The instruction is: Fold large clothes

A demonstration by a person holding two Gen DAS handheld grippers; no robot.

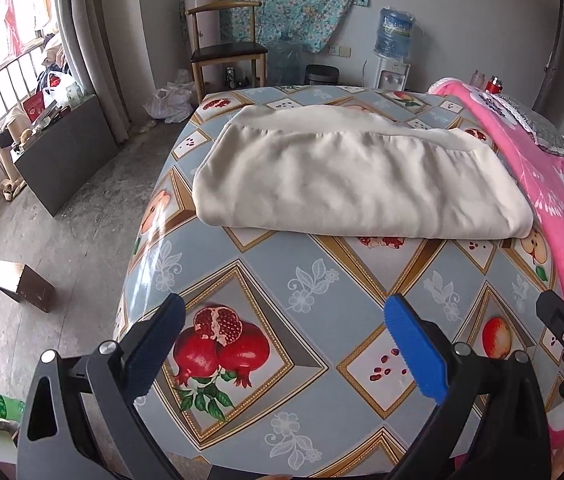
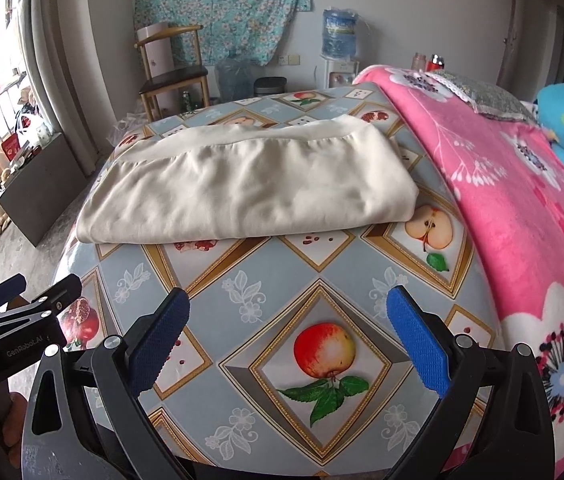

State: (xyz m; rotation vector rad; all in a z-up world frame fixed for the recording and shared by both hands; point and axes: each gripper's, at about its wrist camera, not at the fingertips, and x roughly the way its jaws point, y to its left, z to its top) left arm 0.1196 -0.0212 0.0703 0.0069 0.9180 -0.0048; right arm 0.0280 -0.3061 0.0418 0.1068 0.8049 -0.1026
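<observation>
On far half of table (image 1: 322, 280), cream garment (image 1: 362, 184) lies folded into thick rectangle, right end just beside pink blanket (image 1: 542, 184); left gripper (image 1: 282, 344) and right gripper (image 2: 286, 344) both hover near table's near edge, jaws spread wide, nothing held, well apart from cloth; risks: glossy tablecloth lets stack slide if pushed; pinching top layer only peels fold open; right-side grab may snag blanket; left end near table edge, could slip off.
</observation>
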